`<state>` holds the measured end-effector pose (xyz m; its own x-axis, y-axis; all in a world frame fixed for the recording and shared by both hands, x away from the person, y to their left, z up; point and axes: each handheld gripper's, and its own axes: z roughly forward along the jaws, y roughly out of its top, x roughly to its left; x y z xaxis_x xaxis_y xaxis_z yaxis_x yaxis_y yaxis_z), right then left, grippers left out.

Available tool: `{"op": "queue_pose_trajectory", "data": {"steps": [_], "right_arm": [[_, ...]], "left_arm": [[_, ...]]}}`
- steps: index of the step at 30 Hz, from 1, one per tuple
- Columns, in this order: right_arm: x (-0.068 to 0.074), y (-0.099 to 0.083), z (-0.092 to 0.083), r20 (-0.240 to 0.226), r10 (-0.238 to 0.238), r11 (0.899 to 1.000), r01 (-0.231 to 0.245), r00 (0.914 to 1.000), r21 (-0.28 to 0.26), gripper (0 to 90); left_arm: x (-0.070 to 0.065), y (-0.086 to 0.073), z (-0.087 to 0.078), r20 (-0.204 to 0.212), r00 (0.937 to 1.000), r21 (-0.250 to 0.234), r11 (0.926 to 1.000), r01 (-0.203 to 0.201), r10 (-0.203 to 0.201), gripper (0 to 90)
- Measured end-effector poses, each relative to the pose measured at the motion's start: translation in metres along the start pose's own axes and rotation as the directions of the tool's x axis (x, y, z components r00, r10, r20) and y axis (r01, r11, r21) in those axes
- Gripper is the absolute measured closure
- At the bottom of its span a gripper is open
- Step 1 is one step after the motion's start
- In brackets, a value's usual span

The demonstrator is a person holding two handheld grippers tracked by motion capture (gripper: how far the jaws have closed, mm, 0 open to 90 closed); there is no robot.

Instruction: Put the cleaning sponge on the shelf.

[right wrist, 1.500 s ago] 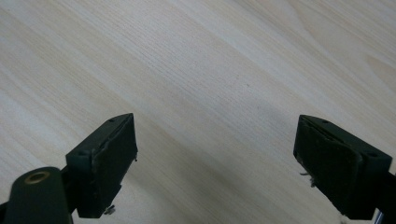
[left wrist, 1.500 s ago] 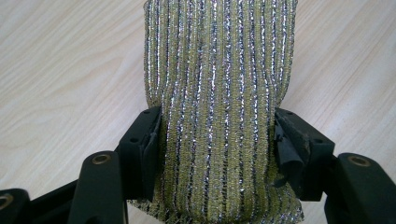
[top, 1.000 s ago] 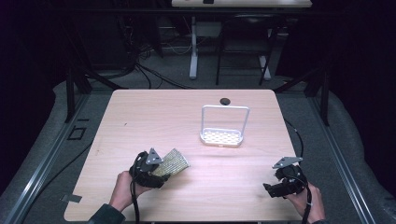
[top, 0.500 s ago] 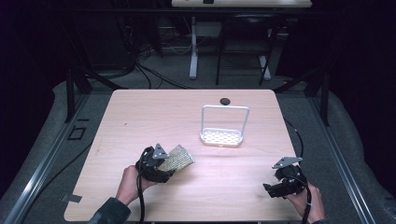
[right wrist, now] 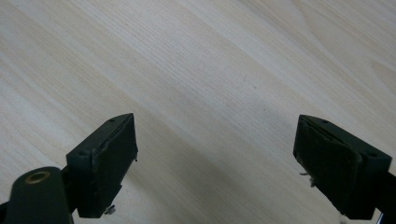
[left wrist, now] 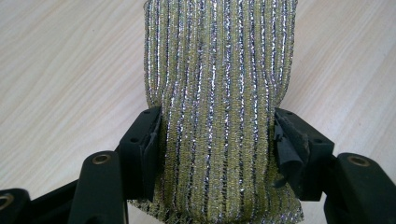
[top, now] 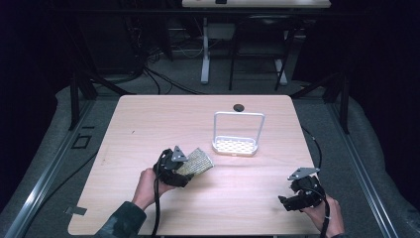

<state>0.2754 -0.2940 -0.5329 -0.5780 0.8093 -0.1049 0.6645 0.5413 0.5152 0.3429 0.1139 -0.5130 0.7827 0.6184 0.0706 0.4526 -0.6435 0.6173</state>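
Metallic scrubber pad (left wrist: 219, 93) clamped in my left gripper (top: 179, 166), probably bound for the white rack (top: 236, 145), not there yet; right gripper (top: 297, 197) spread, empty.

Lab: dark room, floor cables (top: 163, 79), rig frame (top: 79, 89)

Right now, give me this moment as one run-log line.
left tongs: shut on sponge cloth, above table | right tongs: open, empty | white rack: mid-table, untouched
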Motion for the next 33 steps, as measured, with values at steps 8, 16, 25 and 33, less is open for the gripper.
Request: {"op": "queue_pose_trajectory", "data": {"steps": [8, 16, 25, 33], "right_arm": [[0.0, 0.0, 0.0, 0.0, 0.0, 1.0, 0.0, 1.0, 0.0, 12.8], [0.0, 0.001, 0.001, 0.001, -0.006, 1.0, 0.006, 1.0, 0.001, 12.9], [0.001, 0.002, 0.002, -0.005, -0.01, 1.0, 0.01, 0.9999, 0.007, 12.9], [0.001, 0.002, 0.004, -0.007, -0.016, 1.0, 0.016, 0.9999, 0.009, 13.0]], "left_arm": [[-0.002, 0.013, 0.006, 0.0, 0.9999, -0.009, 0.9999, -0.011, 0.011, 38.4], [-0.004, 0.022, 0.01, 0.005, 0.9999, -0.021, 0.9997, -0.013, 0.013, 38.3], [-0.009, 0.034, 0.018, 0.019, 0.9997, -0.039, 0.9991, -0.013, 0.013, 38.3], [-0.016, 0.05, 0.031, 0.039, 0.9989, -0.045, 0.9987, -0.024, 0.026, 38.2]]}}
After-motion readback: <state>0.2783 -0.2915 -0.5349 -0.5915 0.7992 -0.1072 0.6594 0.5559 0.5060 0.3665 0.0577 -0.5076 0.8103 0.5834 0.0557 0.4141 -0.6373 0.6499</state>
